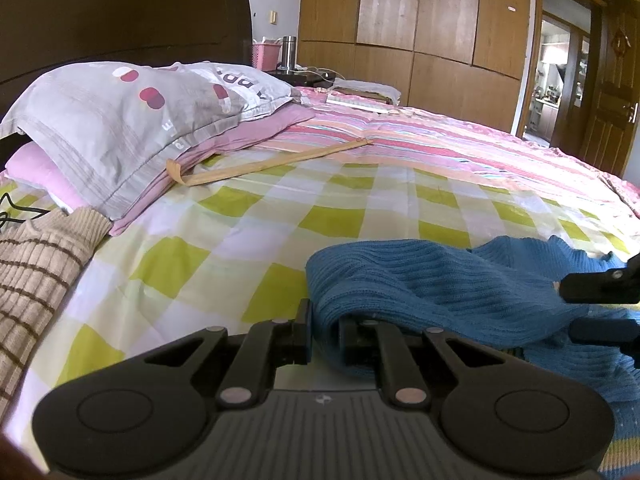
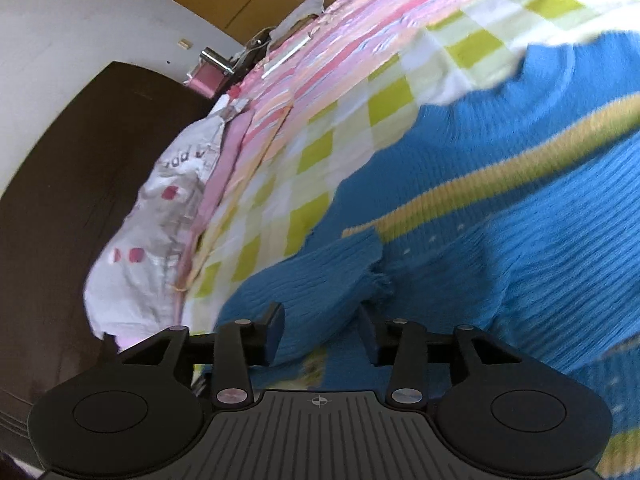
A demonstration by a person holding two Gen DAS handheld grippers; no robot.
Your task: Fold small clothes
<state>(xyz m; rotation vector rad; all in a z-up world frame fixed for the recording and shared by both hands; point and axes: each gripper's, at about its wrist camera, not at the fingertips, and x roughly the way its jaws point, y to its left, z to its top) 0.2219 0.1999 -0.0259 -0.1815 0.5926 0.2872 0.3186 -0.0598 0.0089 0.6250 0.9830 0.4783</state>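
Note:
A blue ribbed knit sweater (image 1: 432,284) with a yellow stripe (image 2: 500,176) lies on the green-checked sheet (image 1: 224,248). In the left wrist view my left gripper (image 1: 326,332) is shut on a bunched fold of the sweater's left edge. My right gripper (image 1: 592,308) shows at the right edge of that view, its two fingers apart over the knit. In the tilted right wrist view my right gripper (image 2: 320,332) stands open. A blue sleeve (image 2: 320,280) lies loose between its fingers (image 2: 274,332).
A beige sweater with brown stripes (image 1: 36,276) lies at the left. Grey and pink pillows (image 1: 120,128) are stacked by the dark headboard (image 1: 120,12). A long wooden stick (image 1: 272,164) rests on the bed before a pink striped quilt (image 1: 460,140). A wardrobe (image 1: 420,20) and a door (image 1: 612,100) stand behind.

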